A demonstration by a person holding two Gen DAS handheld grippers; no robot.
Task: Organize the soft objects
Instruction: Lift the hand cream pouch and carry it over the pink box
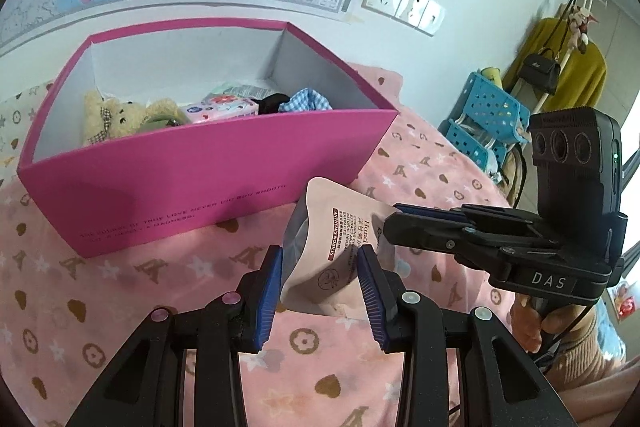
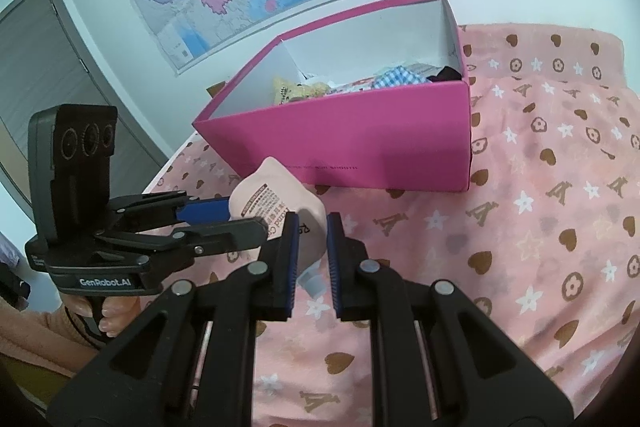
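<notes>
Over on the left, the pink box (image 1: 208, 163) sits open on the bed (image 1: 120, 307), already carrying a teddy (image 1: 116, 115), a tissue pack (image 1: 220, 109) and a checked cloth (image 1: 308, 99). Moving across: the pouch (image 1: 320, 267), a soft hand-cream refill by its label, hangs in the air just short of the box's near wall, held between both tools. The left hand-held gripper (image 1: 320, 267) is clamped across its wide bottom half, pads pressing the sides. Further right, the right hand-held gripper (image 2: 313, 241) has its jaws nearly together, pinching the narrow spout end.

The risks from here? That pouch is slick and squashy; if the two grips pull apart or twist against each other it could slip out of the thin pinch and flop onto the bed. The box wall stands tall, too, so a low carry would likely knock the rim and shove the box back.

Orientation: in the left wrist view the long axis tilts, rounded top corner up and toward the box, lower end down toward the bedspread; the printed face looks rightward, and the cap (image 2: 314, 281) sits low at the right gripper's side.
</notes>
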